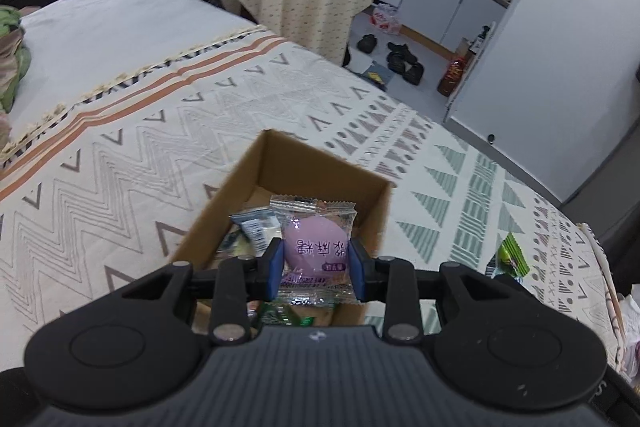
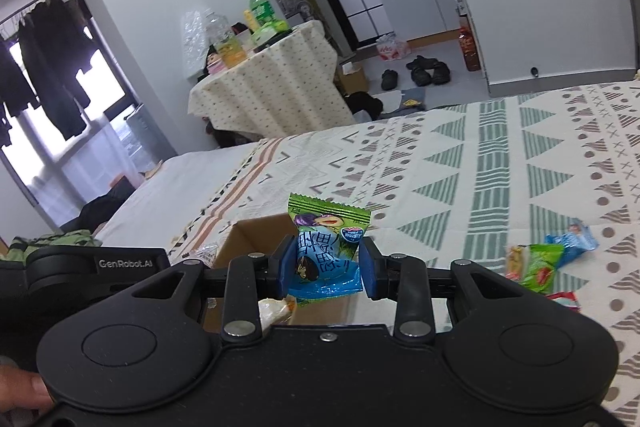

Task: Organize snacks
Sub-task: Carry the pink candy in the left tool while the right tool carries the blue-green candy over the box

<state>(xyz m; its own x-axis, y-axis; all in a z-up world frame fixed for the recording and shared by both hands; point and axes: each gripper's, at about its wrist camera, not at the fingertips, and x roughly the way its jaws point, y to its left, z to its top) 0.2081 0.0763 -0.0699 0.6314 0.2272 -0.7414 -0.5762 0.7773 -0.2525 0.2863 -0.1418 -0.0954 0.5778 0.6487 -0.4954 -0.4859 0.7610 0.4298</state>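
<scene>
Over the cardboard box [image 1: 320,183] w/ purple snack [image 1: 316,247], we're pinching it in left hand-held gripper [image 1: 316,263]; right hand-held gripper [image 2: 326,263], pinching green-blue snack [image 2: 326,247], sits short of the box.

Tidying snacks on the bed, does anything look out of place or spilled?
A few snack packets lie loose on the patterned bedspread to the right of the cardboard box, not yet in with the rest. Nothing looks torn or spilled.

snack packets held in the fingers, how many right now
2. A purple packet is clamped in the left gripper above the cardboard box. A green and blue packet is clamped in the right gripper, near the box.
</scene>
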